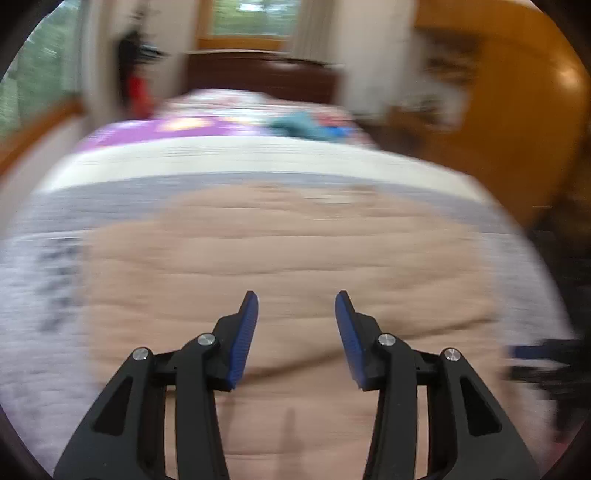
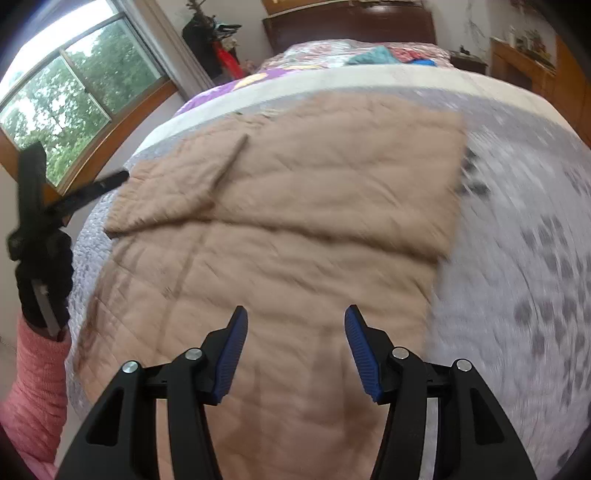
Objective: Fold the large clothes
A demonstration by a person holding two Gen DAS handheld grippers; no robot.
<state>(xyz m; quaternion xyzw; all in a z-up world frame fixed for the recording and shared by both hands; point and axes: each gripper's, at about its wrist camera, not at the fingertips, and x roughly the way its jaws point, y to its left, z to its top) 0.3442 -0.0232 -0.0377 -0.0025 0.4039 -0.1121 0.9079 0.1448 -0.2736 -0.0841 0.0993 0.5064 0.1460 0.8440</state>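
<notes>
Nearest, both grippers hang over the bed with nothing between their blue pads. The left gripper [image 1: 296,299] stands with its jaws apart over tan cloth; the right gripper [image 2: 295,314] is parted a little wider, also empty, above the near part of the same cloth. In the right wrist view the left gripper shows again at the left edge as a black blur, held by a gloved hand [image 2: 40,273] above a pink sleeve [image 2: 35,391]; the arm is cut off by the frame edge.

The task's thing is one tan quilted garment [image 2: 288,206], spread flat on the bed, its upper part lying doubled over the lower along a crosswise fold, with a narrow dark strip [image 2: 227,168] slanting across the upper left part. Whether that strip is a seam, strap or flap edge I cannot tell. The left wrist view is smeared throughout, so stitching and edges are lost there.

Under it lies one grey patterned bedspread [image 2: 524,229], its marks streaked on the right. Beyond come a cream band, a purple flowered cover [image 2: 221,92] and a small heap of teal and blue clothes [image 2: 373,57]; how many pieces I cannot count. Farthest stand one dark wooden headboard [image 2: 351,24], a window [image 2: 66,96] on the left, and wooden furniture [image 2: 532,70] on the right, partly cut off.
</notes>
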